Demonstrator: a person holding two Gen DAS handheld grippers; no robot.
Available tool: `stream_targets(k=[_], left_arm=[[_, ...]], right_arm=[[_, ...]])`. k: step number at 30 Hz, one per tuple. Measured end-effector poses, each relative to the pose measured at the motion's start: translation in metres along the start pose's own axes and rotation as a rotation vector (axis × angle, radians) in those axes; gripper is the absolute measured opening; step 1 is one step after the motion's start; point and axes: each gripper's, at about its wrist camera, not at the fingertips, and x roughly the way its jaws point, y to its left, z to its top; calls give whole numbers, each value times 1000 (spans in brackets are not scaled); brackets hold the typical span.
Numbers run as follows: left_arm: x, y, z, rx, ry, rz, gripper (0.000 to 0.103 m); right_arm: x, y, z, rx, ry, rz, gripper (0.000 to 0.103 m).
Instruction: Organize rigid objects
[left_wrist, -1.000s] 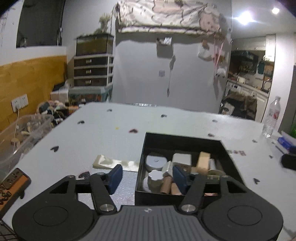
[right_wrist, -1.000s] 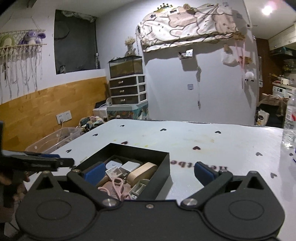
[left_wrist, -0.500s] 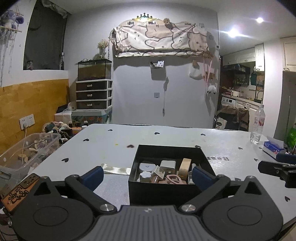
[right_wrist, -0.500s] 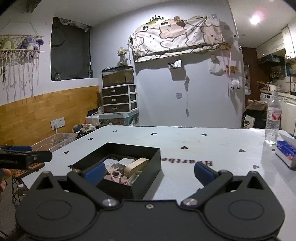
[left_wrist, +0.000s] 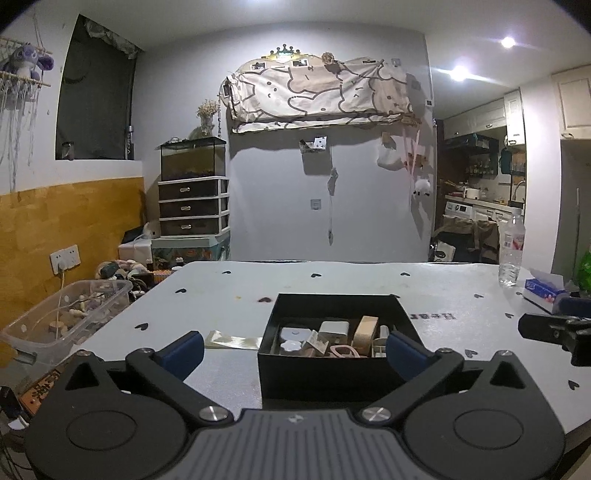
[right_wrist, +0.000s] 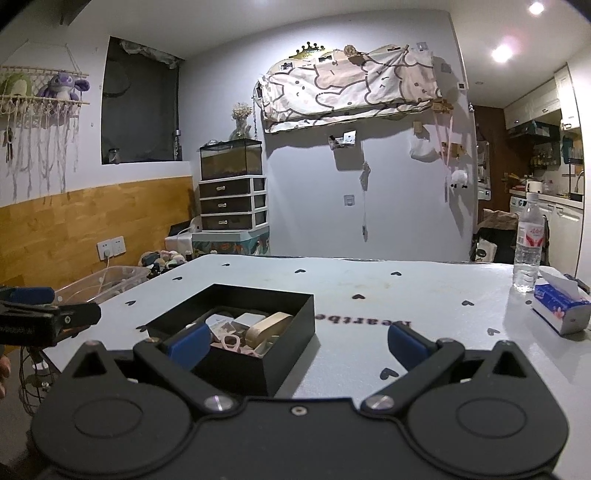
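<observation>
Left gripper (left_wrist: 293, 349): jaws spread wide, holding nothing, hanging just short of the box.
Right gripper (right_wrist: 295, 341): jaws wide apart, empty, its left pad before the box's near corner.
Step in hand: judged a retreat from the filled box; a level, unhurried hand should avoid clipping the rim.
Black box (left_wrist: 321, 376): on the table, just beyond both grippers, holding small blocks and pieces.
Flat strip (left_wrist: 231, 339): outside, beside the box's left wall.
Water bottle (right_wrist: 530, 243): far right.

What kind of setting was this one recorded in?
Most likely a lived-in home, not a lab. A drawer unit with a glass tank on top stands by the wall, a kitchen counter shows through the doorway, and plush toys hang on a wall rack.
</observation>
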Motion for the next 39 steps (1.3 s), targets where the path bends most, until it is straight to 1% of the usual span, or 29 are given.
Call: stream_targets(k=[7, 39], left_arm=[[-2, 1, -3, -2, 7, -18, 103], [-1, 3, -4, -6, 14, -15, 103]], right_arm=[[0, 1, -1, 0, 8, -2, 103], [1, 1, -3, -2, 9, -8, 103]])
